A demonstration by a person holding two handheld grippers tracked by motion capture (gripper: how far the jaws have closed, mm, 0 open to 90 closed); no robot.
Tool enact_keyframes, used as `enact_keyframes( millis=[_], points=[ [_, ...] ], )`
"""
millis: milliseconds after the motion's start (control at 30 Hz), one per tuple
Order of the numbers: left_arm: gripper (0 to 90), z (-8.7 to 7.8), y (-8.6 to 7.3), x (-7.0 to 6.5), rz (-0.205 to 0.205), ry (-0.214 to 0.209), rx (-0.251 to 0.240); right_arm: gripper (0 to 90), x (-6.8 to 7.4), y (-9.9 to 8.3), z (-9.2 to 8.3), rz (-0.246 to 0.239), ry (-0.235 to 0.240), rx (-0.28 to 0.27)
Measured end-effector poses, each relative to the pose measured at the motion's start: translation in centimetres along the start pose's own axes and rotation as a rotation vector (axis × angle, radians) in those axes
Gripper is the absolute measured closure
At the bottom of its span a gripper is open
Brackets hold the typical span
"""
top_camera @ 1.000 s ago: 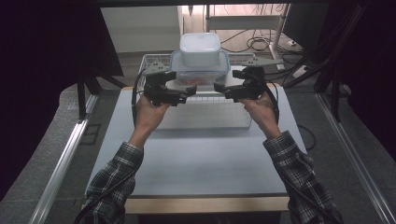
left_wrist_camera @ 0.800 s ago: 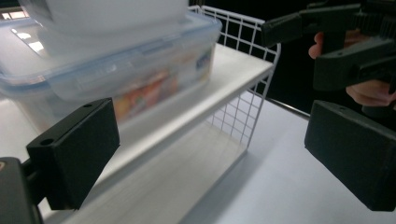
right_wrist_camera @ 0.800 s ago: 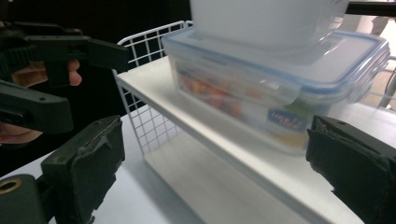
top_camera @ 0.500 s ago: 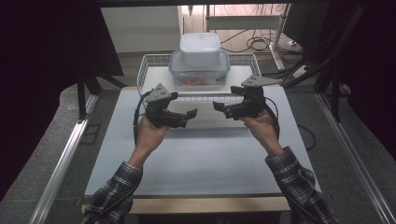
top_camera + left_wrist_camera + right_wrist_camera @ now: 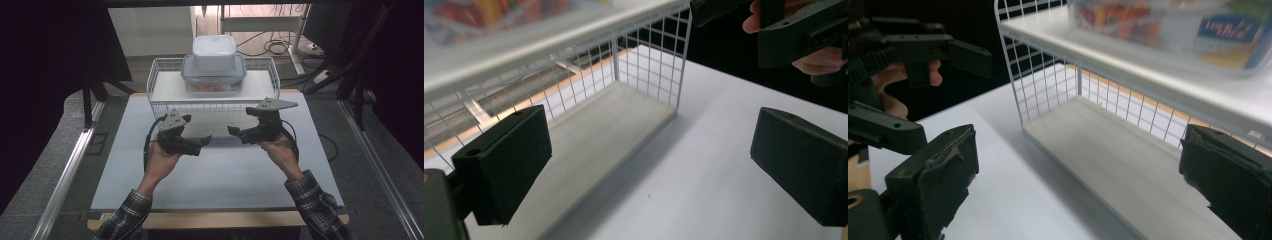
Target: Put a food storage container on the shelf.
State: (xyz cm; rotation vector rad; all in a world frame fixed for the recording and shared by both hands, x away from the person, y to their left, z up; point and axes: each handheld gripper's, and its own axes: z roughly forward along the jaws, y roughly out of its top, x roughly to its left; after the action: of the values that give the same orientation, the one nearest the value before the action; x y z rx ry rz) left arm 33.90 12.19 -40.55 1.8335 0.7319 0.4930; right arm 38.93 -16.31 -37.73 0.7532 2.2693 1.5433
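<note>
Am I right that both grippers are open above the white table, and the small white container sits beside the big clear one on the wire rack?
Not quite. The high view shows the small white container stacked on top of the big clear container, not beside it. The rest holds: the left gripper and right gripper are open above the white table, and both containers are on the wire rack.

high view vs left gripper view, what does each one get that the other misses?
High view alone: the white lidded box stacked on the clear container on the wire rack's top shelf, both forearms in plaid sleeves, and the left gripper and right gripper held open and empty over the table.

Left gripper view alone: the rack's bare wooden lower shelf, seen under the top shelf and through the mesh end wall.

Shared: rack, white tabletop, right gripper, and the hand holding it.
</note>
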Motion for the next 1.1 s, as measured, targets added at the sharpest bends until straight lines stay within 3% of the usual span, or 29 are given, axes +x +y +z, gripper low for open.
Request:
enact_keyframes(
  millis=[233,333,767,1100],
  points=[
    [2.4,0.5,-2.8,-0.6,-0.027,-0.018,0.004,2.1,0.2,-2.1,0.0,-0.010,0.006,0.040],
    [2.1,0.6,-3.5,-0.8,-0.025,-0.012,0.030,1.8,0.3,-2.9,-0.3,-0.007,0.000,0.045],
    [2.1,-0.7,-6.1,-1.3,-0.060,-0.001,0.047,1.3,0.3,-6.5,-1.8,0.006,-0.025,0.089],
    [2.0,-0.7,-8.5,-1.5,-0.082,0.008,0.107,1.2,-0.2,-9.4,-2.2,0.043,-0.041,0.142]
  ],
)
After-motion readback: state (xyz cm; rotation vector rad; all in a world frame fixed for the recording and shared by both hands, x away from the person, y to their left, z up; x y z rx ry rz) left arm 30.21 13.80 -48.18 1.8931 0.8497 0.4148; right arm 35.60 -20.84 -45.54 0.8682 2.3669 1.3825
